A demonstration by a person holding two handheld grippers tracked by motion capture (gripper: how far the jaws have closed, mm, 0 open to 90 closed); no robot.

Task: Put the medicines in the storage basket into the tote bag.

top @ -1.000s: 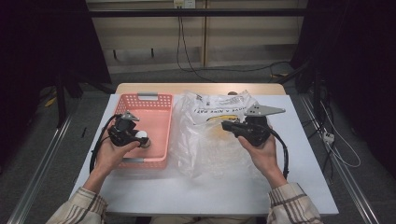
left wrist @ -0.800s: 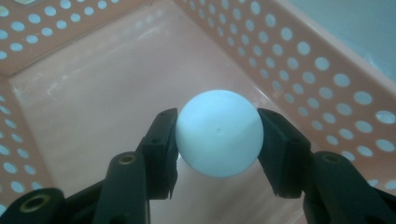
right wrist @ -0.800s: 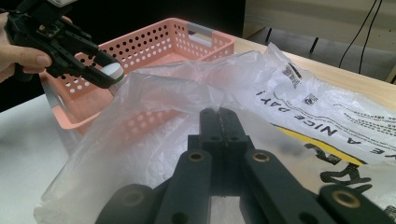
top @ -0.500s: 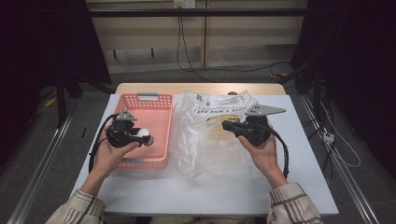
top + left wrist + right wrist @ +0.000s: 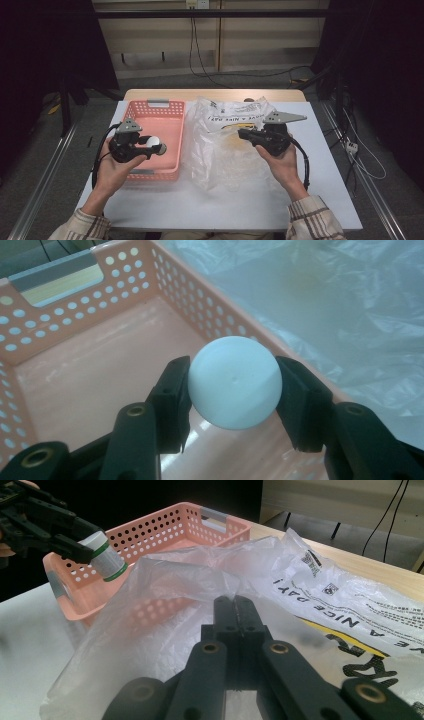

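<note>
Now the left gripper (image 5: 159, 148), fingers clamped on a white bottle (image 5: 234, 382), has drifted over the pink basket (image 5: 170, 112), likely for release; the right gripper (image 5: 235, 607) stays closed on the plastic bag (image 5: 225, 150).

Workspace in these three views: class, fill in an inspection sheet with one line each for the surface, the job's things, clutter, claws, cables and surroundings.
Surface: white table, wooden strip along its far edge.
Job's things: pink perforated basket; beside it a crumpled clear plastic bag with printed text; small white container with a green band, round white end facing the left claw's camera.
Clutter: nothing seen.
Claws: left claw shut on the container, held over the basket; right claw shut, whether it pinches the bag film cannot be told.
Cables: one trails from each claw; more hang on the back wall and lie on the floor.
Surroundings: dark curtains at both sides, pale panelled wall behind.
</note>
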